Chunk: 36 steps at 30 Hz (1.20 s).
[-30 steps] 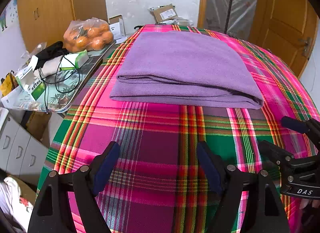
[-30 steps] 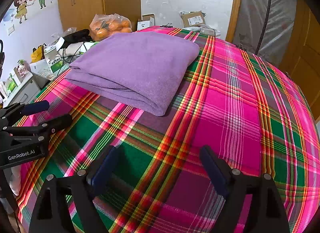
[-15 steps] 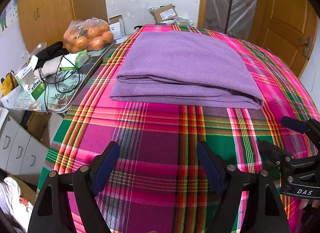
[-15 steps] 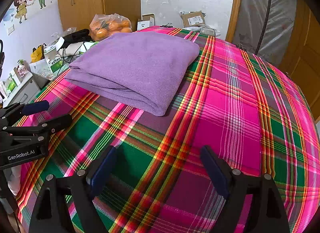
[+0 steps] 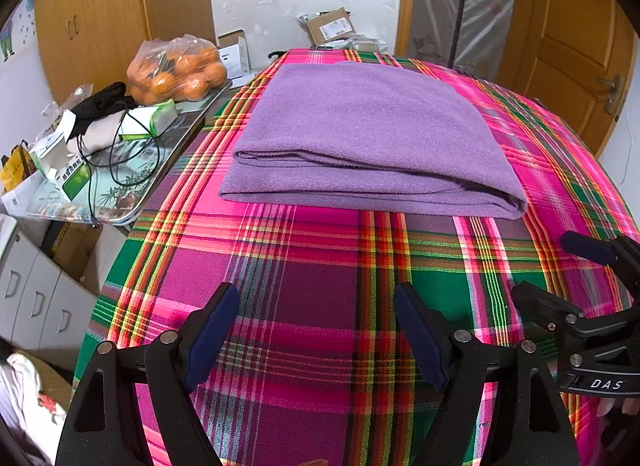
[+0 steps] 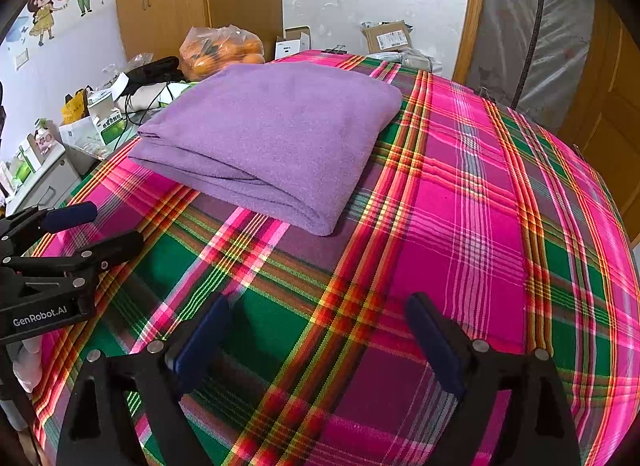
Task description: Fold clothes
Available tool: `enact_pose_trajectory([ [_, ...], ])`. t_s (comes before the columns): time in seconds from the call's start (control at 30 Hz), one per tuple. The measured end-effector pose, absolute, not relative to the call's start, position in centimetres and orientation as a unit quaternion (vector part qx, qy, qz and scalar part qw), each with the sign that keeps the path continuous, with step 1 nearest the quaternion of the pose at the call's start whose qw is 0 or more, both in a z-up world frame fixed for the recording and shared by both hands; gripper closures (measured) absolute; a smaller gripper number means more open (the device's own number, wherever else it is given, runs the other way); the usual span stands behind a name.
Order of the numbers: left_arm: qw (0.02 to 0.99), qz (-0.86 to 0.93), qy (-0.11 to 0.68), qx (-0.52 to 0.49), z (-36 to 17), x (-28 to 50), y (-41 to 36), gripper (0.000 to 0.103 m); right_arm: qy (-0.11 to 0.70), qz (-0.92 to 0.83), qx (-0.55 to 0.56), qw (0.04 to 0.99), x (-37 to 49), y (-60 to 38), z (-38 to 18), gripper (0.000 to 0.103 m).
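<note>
Lying folded on the plaid tablecloth (image 5: 320, 266), the purple cloth (image 5: 360, 133) sits beyond both gaping, empty grippers (image 5: 316, 330) (image 6: 316, 338).

Both tools are showing the same build: matte black frames shaped like forked brackets, each finger ending in a dark navy pad. On the left tool (image 5: 316, 330), round silver screws are sitting at the joints of each arm, and white lettering reading "GenRobot.AI" is showing on its side in the right wrist view. The right tool (image 6: 320, 340) is carrying matching silver screws, with "DAS" printed in white on its body.
</note>
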<state>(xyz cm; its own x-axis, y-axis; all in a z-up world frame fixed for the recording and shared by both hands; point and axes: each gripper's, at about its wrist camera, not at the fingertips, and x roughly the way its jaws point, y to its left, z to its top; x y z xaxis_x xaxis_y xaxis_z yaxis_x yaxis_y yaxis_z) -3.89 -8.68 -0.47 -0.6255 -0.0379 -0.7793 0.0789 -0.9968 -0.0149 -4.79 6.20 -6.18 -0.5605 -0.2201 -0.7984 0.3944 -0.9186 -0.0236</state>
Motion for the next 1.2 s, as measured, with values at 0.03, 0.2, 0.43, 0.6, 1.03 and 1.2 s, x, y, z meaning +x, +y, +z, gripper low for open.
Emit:
enact_pose_trajectory([
  [0.03, 0.032, -0.901, 0.024, 0.431, -0.48, -3.88, -8.66, 0.022, 0.1, -0.878, 0.435, 0.175, -4.8, 6.2, -6.17, 0.01],
  [0.2, 0.032, -0.901, 0.024, 0.431, -0.49, -3.85, -8.65, 0.022, 0.101, -0.877, 0.436, 0.174, -4.91, 6.13, -6.19, 0.009],
  [0.43, 0.033, -0.901, 0.024, 0.431, -0.48, -3.88, -8.62, 0.022, 0.101, -0.877, 0.436, 0.174, -5.03, 6.12, -6.18, 0.009],
  [0.6, 0.033, -0.901, 0.023, 0.431, -0.47, -3.89, -8.64, 0.022, 0.101, -0.877, 0.436, 0.175, -5.09, 6.16, -6.18, 0.009],
  [1.03, 0.033, -0.901, 0.022, 0.432, -0.46, -3.93, -8.71, 0.022, 0.099, -0.877, 0.436, 0.176, -5.14, 6.19, -6.2, 0.008],
  [1.2, 0.033, -0.901, 0.022, 0.431, -0.48, -3.93, -8.75, 0.021, 0.098, -0.877, 0.436, 0.176, -5.04, 6.19, -6.19, 0.008],
])
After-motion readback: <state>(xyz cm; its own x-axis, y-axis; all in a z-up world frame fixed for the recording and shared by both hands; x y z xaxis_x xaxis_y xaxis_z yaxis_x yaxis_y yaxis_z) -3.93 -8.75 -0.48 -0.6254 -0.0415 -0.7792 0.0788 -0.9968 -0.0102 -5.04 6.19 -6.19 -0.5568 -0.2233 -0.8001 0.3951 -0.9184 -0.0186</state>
